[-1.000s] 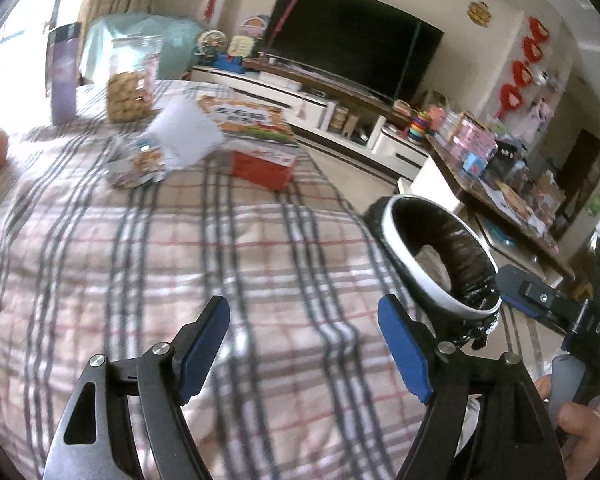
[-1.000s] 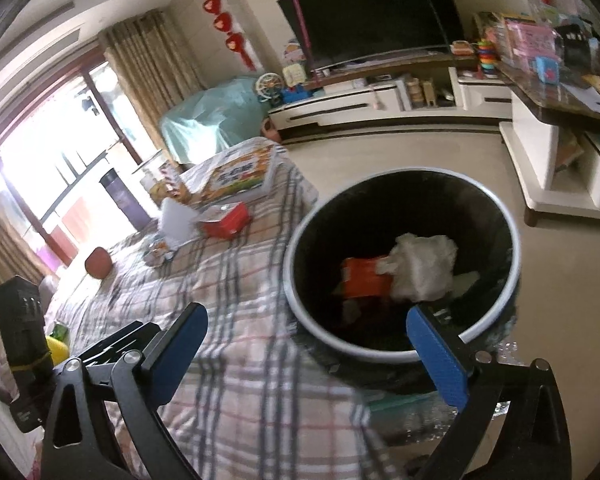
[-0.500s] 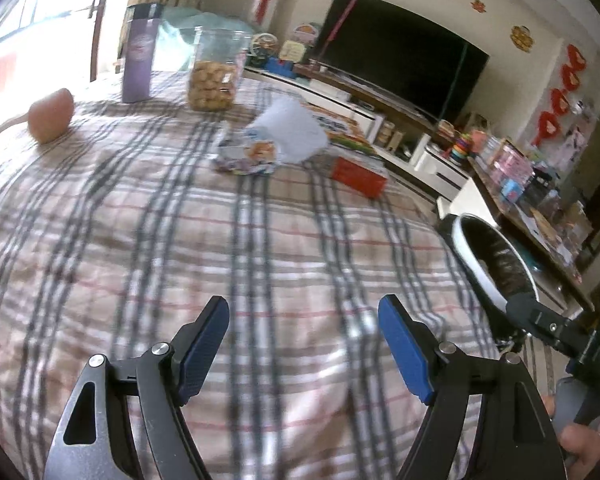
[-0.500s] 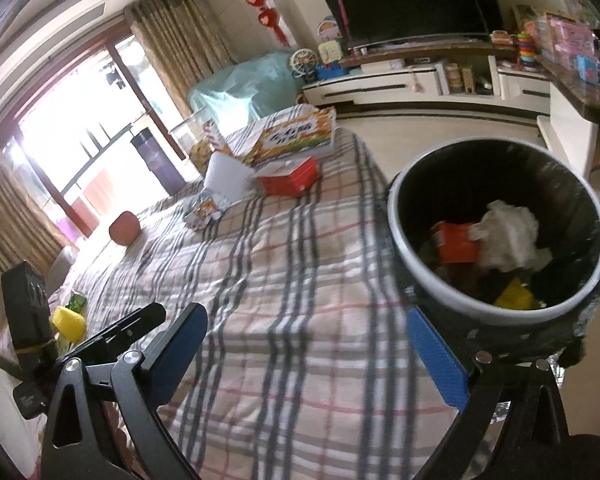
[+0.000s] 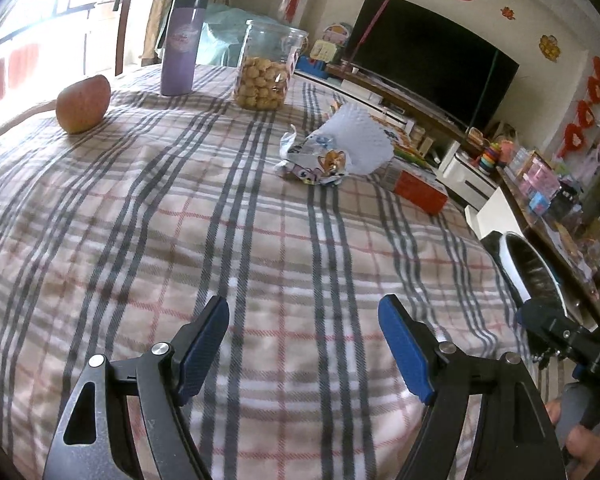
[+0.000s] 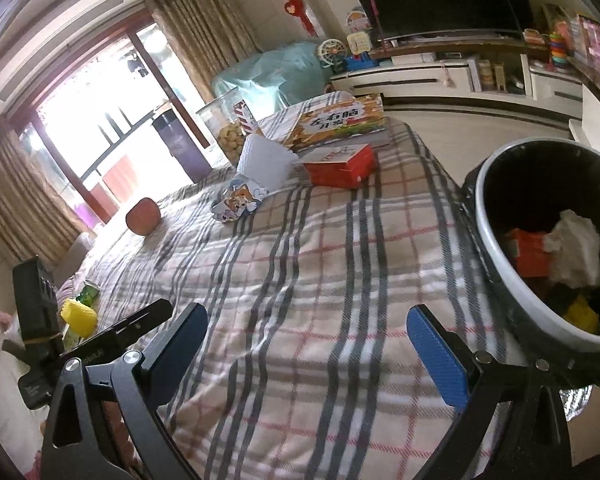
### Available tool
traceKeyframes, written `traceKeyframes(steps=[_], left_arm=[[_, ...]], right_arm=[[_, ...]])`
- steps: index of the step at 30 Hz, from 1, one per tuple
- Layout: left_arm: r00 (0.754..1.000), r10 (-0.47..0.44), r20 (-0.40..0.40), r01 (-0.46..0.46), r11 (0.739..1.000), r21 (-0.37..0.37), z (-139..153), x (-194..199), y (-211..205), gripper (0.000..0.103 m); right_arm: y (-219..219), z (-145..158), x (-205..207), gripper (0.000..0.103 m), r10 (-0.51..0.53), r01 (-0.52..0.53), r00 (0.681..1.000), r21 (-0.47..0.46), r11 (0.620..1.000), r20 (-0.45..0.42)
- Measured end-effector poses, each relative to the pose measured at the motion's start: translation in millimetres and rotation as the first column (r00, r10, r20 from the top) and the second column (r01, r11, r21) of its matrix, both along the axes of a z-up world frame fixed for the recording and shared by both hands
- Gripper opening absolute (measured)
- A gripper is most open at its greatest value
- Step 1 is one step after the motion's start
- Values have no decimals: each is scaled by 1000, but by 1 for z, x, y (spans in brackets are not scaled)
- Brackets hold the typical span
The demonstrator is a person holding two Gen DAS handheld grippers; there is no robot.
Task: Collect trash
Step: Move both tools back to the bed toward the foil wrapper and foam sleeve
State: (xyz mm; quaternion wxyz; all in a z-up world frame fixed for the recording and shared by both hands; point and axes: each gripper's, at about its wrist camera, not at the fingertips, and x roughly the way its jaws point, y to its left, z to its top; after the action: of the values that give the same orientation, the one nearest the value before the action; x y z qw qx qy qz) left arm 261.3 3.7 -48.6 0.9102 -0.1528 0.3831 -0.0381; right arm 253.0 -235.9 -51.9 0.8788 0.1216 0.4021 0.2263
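A crumpled cartoon snack wrapper (image 5: 316,160) lies on the plaid tablecloth (image 5: 220,240), far ahead of my left gripper (image 5: 304,344), which is open and empty. A white paper (image 5: 360,140) lies right behind the wrapper. My right gripper (image 6: 308,344) is open and empty above the cloth (image 6: 320,260); the wrapper (image 6: 238,196) and white paper (image 6: 266,158) lie far ahead of it. The black trash bin (image 6: 496,184) with a white rim stands at the table's right edge, holding crumpled white paper and orange and yellow trash. In the left wrist view the bin (image 5: 520,264) is at the right.
On the table stand a red box (image 6: 340,166), a picture book (image 6: 336,124), a cookie jar (image 5: 264,68), a purple tumbler (image 5: 180,44) and an apple (image 5: 84,102). A TV and cabinet lie beyond. The left gripper's body (image 6: 40,320) shows at the right wrist view's lower left.
Both grippers have swung left, away from the bin and toward the table's middle. The bin has slid to the right edge of both views. Both stay open.
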Motion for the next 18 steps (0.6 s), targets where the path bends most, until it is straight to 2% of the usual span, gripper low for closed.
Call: traceKeyframes(steps=[6, 18], left_arm=[[1000, -3, -10, 3, 1000, 16, -5, 23, 4, 77], [1000, -20, -13, 21, 999, 39, -11, 95, 5, 77]], right_arm=[[6, -9, 14, 101, 1, -1, 999, 15, 1000, -37], [17, -8, 46, 101, 18, -17, 999, 24, 1000, -35]])
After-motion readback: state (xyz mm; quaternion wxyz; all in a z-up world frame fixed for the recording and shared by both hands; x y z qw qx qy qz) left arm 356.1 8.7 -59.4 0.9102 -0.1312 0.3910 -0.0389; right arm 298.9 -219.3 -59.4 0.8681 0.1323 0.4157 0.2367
